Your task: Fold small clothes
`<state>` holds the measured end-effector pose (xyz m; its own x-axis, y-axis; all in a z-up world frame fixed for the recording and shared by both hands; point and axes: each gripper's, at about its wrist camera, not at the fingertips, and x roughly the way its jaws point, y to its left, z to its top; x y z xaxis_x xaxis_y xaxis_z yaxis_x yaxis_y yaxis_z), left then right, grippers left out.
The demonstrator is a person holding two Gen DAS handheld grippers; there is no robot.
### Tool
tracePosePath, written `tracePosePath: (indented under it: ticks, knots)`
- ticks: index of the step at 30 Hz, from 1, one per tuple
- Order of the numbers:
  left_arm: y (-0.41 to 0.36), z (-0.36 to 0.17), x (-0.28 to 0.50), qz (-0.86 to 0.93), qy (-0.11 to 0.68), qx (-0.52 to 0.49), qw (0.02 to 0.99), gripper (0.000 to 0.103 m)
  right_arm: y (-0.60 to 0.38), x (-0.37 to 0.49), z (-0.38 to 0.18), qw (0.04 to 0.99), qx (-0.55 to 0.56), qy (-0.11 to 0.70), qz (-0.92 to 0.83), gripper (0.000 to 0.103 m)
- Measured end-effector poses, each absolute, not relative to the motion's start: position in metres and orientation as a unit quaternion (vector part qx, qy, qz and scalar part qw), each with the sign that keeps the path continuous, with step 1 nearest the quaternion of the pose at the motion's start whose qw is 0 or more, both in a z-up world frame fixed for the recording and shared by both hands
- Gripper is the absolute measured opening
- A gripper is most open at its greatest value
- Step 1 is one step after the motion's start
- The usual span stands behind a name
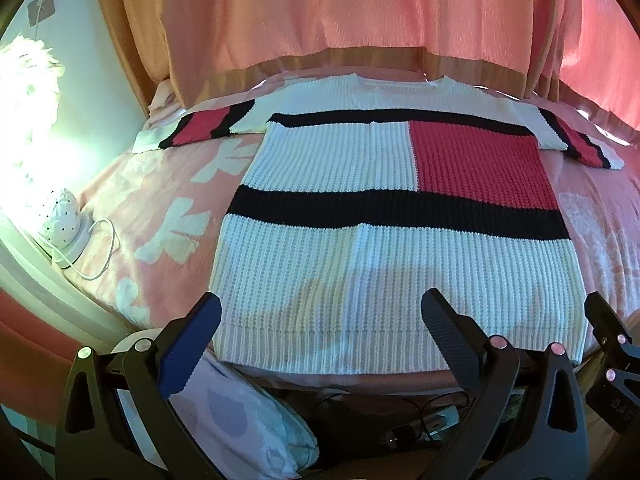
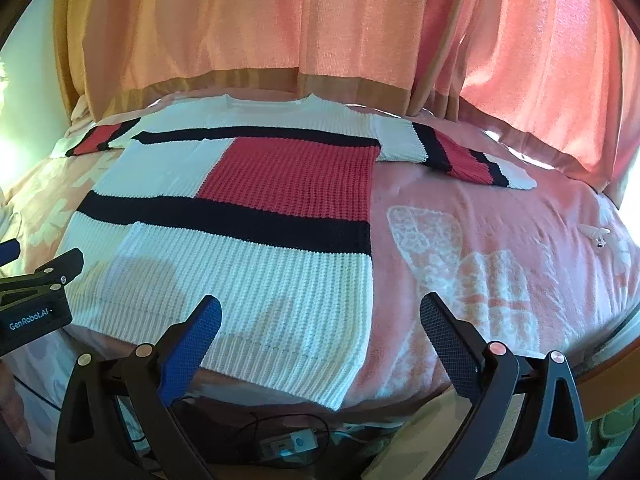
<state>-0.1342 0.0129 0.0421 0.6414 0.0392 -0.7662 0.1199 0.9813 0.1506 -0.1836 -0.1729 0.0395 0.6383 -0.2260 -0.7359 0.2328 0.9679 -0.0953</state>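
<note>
Left wrist: sweater [image 1: 392, 216] flat just beyond left claw [image 1: 320, 312] — both claws spread wide, seemingly empty.

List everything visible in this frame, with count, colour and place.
sweater: one, white with black bands and a red block, spread flat on the bed, sleeves out
bedspread: one, pink with white patterns, under the sweater
curtains: pink-orange, behind the bed
lamp: one, white, dotted, left of the bed, lit
cables: dark, on the floor below the bed edge
left hand-held gripper: open, above the hem
right hand-held gripper: open, above the sweater's right hem corner
</note>
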Motion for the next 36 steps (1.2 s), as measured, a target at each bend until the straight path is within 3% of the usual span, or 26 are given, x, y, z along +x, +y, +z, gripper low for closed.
tracePosePath:
  ticks: [36]
  knots:
    - [0.0071,0.0343,-0.1329,-0.024,0.431,0.100,0.896,0.098,-0.1701,-0.1837,0.0332,0.903,0.009,0.410,-0.126,0.098]
